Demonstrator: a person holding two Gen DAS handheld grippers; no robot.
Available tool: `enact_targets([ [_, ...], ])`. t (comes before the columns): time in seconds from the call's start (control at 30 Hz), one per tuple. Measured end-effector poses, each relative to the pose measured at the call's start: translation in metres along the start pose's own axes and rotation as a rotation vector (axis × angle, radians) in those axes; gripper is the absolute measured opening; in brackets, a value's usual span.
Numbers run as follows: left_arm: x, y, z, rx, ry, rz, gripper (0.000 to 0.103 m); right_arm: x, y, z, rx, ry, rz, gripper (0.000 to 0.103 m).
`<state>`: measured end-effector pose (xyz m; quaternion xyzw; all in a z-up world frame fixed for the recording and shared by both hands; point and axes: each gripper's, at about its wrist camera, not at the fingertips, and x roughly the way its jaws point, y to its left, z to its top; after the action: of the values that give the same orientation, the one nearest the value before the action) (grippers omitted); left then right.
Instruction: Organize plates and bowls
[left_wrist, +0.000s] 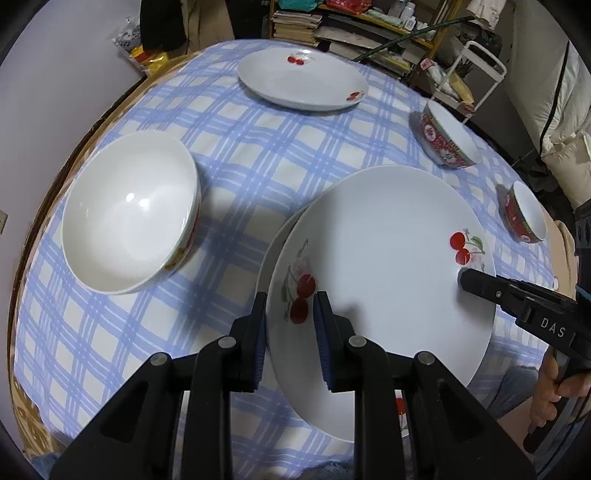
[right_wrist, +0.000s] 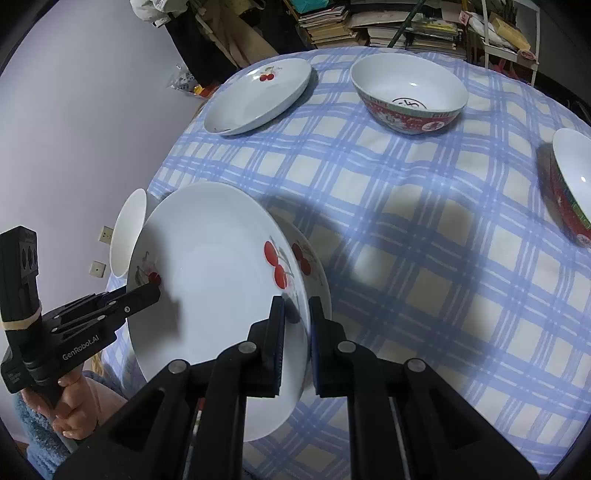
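Observation:
A white plate with red cherries (left_wrist: 380, 258) (right_wrist: 207, 295) hangs between both grippers, just above a second cherry plate (left_wrist: 267, 258) (right_wrist: 314, 266) lying on the checked tablecloth. My left gripper (left_wrist: 290, 299) is shut on the held plate's near rim; from the right wrist it appears at the plate's left edge (right_wrist: 155, 290). My right gripper (right_wrist: 295, 301) is shut on the opposite rim and reaches in from the right in the left wrist view (left_wrist: 469, 277). The held plate hides most of the lower one.
A large white bowl (left_wrist: 129, 214) (right_wrist: 129, 229) stands to the left. A third cherry plate (left_wrist: 303, 81) (right_wrist: 258, 96) lies at the far side. Two red patterned bowls (left_wrist: 447, 136) (left_wrist: 526, 214) stand at the right. Shelves of books rise behind the round table.

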<state>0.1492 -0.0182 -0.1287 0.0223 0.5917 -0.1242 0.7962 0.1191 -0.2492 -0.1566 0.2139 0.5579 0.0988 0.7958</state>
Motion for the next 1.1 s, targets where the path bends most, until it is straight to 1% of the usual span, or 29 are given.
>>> enact_targets([
  [0.17,0.009,0.004,-0.001,-0.015,0.017,0.002,0.023,0.006,0.003,-0.004,-0.016,0.003,-0.015,0.014],
  [0.33,0.015,0.004,0.000,-0.008,0.026,0.014,0.023,0.010,0.003,-0.006,-0.013,0.007,-0.018,0.013],
  [0.5,0.023,0.004,0.000,-0.006,0.043,0.016,0.024,0.012,0.005,-0.005,-0.024,0.003,-0.043,0.013],
  [0.67,0.027,0.007,0.000,-0.006,0.044,0.026,0.024,0.017,0.004,-0.006,-0.025,0.008,-0.040,0.013],
  [0.73,0.030,0.007,0.001,0.002,0.046,0.051,0.023,0.019,0.005,-0.007,-0.043,0.011,-0.042,0.012],
  [0.77,0.032,0.007,0.001,0.004,0.051,0.059,0.023,0.021,0.006,-0.007,-0.049,0.012,-0.042,0.010],
  [0.83,0.035,0.008,0.001,0.000,0.052,0.062,0.022,0.022,0.006,-0.008,-0.064,0.007,-0.066,0.008],
  [0.9,0.035,0.007,0.001,0.004,0.046,0.072,0.022,0.020,0.004,-0.007,-0.061,0.003,-0.053,0.008],
  [1.1,0.043,0.008,-0.001,-0.017,0.068,0.072,0.022,0.019,0.001,-0.008,-0.053,-0.014,-0.048,0.008],
])
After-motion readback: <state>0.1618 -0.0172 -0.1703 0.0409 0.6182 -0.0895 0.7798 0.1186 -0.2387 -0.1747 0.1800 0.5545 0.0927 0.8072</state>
